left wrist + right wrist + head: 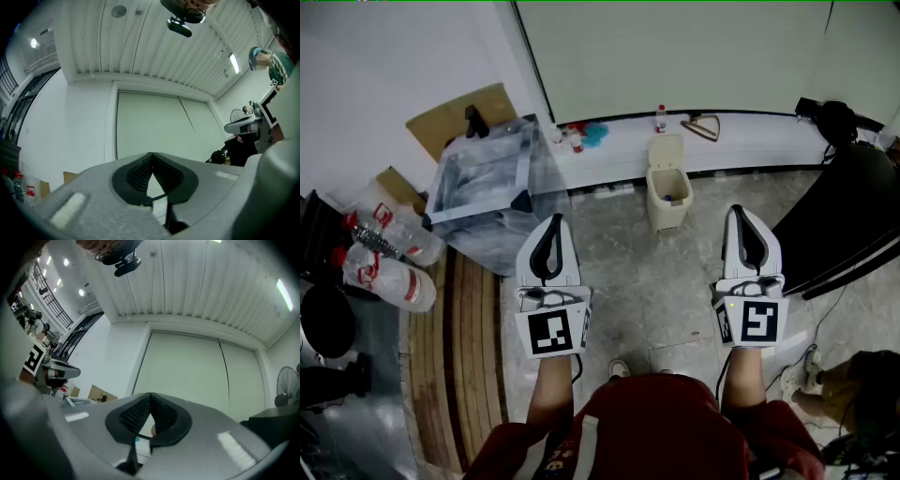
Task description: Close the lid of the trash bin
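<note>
Trash bin (pixel 667 202) contents indistinct. Its lid (pixel 666 150) stands upright at the wall base, well ahead of the 2 grippers. Left gripper (pixel 551 223) and right gripper (pixel 741 214): jaws fully together, holding nothing.

A small blue thing (pixel 672 198) inside the trash bin (pixel 665 218) is too small to tell. The small items (pixel 581 137) on the ledge (pixel 759 139) behind the bin, to its left, are too small to name. Right of the bin, a large black thing (pixel 836 234) runs off the picture's edge.
</note>
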The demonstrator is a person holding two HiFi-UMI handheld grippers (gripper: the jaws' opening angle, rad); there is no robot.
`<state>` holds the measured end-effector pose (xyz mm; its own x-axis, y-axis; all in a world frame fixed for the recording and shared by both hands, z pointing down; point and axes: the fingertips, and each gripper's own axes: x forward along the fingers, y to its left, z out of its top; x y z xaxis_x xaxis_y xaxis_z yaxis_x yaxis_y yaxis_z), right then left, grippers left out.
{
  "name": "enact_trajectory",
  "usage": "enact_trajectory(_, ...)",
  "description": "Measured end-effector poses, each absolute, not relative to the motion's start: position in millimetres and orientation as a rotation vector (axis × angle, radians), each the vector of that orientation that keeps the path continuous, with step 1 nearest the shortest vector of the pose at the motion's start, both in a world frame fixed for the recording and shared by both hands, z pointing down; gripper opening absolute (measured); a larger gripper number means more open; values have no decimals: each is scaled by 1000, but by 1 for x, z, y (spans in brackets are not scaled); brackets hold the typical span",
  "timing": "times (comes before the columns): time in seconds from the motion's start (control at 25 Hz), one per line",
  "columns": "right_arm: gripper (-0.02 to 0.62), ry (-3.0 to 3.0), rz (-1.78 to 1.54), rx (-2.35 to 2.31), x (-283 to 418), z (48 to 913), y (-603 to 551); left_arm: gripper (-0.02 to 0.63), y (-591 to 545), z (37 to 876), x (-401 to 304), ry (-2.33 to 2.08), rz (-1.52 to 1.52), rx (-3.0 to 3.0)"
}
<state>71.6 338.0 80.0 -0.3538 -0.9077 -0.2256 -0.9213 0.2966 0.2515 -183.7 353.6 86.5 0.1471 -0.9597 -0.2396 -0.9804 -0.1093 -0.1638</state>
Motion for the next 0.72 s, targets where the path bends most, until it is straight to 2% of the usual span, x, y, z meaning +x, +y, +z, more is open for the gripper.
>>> enact_trajectory(0.72, 0, 2502, 519, -1790, -6, 97, 329, 0, 340, 104, -246, 1828, 114, -2220)
